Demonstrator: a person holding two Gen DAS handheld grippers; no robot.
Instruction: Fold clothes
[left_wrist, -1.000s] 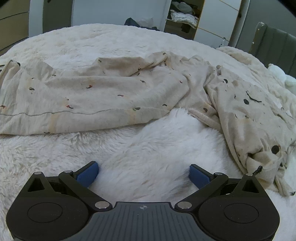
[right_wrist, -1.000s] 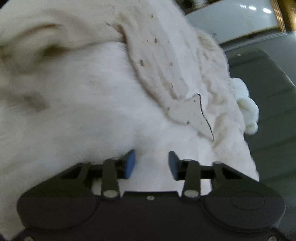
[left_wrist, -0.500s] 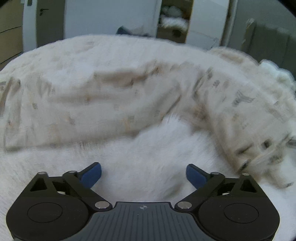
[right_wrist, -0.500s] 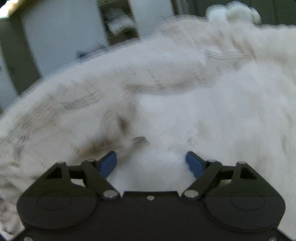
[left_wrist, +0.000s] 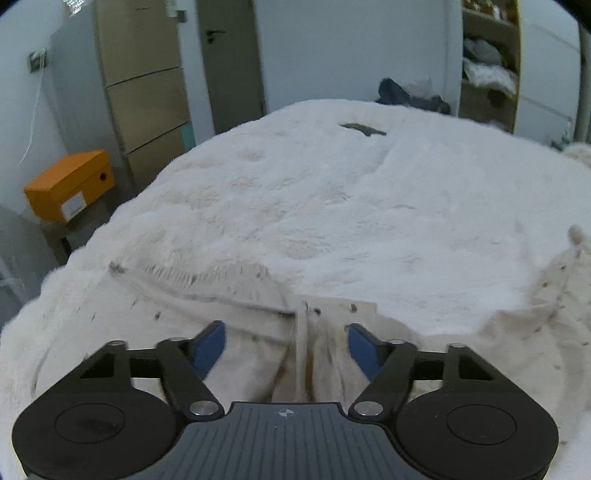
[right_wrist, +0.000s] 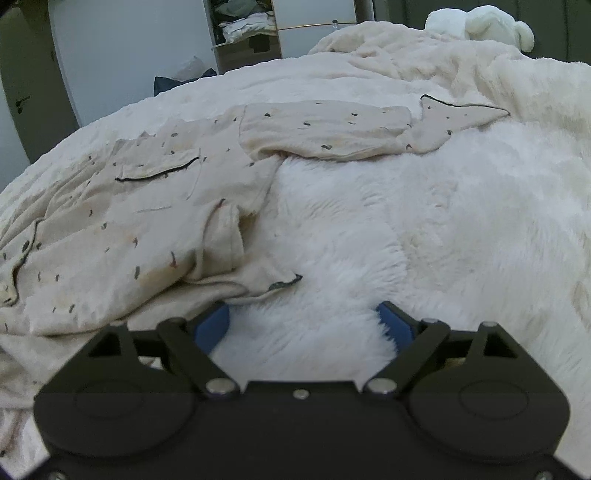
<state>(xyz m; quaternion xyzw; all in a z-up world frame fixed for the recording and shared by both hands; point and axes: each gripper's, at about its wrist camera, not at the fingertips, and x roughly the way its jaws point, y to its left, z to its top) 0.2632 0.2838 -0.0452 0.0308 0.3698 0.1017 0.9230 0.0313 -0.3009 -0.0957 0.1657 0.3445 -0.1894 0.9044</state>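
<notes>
A cream pyjama top (right_wrist: 155, 206) with small dark spots and dark piping lies spread and rumpled on a white fluffy blanket (right_wrist: 443, 221). One sleeve (right_wrist: 325, 129) stretches right towards the collar (right_wrist: 461, 110). My right gripper (right_wrist: 303, 325) hovers over bare blanket just short of the top's near corner (right_wrist: 284, 284). Its jaws are opening and hold nothing. My left gripper (left_wrist: 286, 347) is low over another edge of the top (left_wrist: 332, 314). Its jaws are closing with a bunched hem (left_wrist: 303, 332) between the blue pads (left_wrist: 208, 347), which stand apart from the cloth.
The bed's left edge drops off near an orange box (left_wrist: 70, 184) and a wooden cabinet (left_wrist: 144, 92). Dark clothes (left_wrist: 406, 96) lie at the far edge before an open shelf (left_wrist: 487, 66). A crumpled cream throw (right_wrist: 406, 48) and a white plush toy (right_wrist: 480, 22) sit far right.
My left gripper swung left and up to the top's hem, and its jaws narrowed around it. The right gripper rolled upright, and its jaws widened over the blanket.
</notes>
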